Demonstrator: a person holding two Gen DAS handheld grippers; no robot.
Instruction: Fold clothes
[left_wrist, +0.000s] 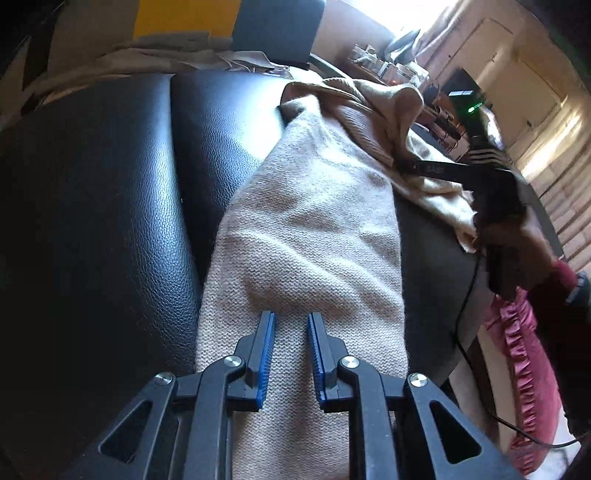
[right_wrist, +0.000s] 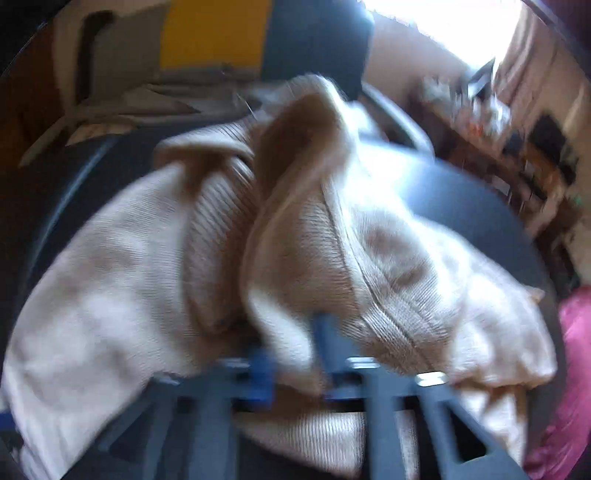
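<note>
A beige knit sweater (left_wrist: 306, 229) lies stretched along a black leather seat (left_wrist: 92, 203). In the left wrist view my left gripper (left_wrist: 291, 321) hovers just over the near end of the sweater. Its blue pads (left_wrist: 266, 347) stand a little apart, with nothing pinched between them. At the far right a hand holds my right gripper (left_wrist: 410, 164), whose tip is at the sweater's bunched ribbed part. The right wrist view is blurred. There the sweater (right_wrist: 110, 277) is heaped over my right gripper (right_wrist: 295, 336), which is shut on a fold of it.
A pink ruffled cloth (left_wrist: 517, 369) hangs off the seat's right side beside a thin black cable (left_wrist: 465, 314). More beige fabric (left_wrist: 147, 55) and a dark chair back (left_wrist: 277, 29) are behind the seat. A cluttered shelf (left_wrist: 399, 70) stands at the far right.
</note>
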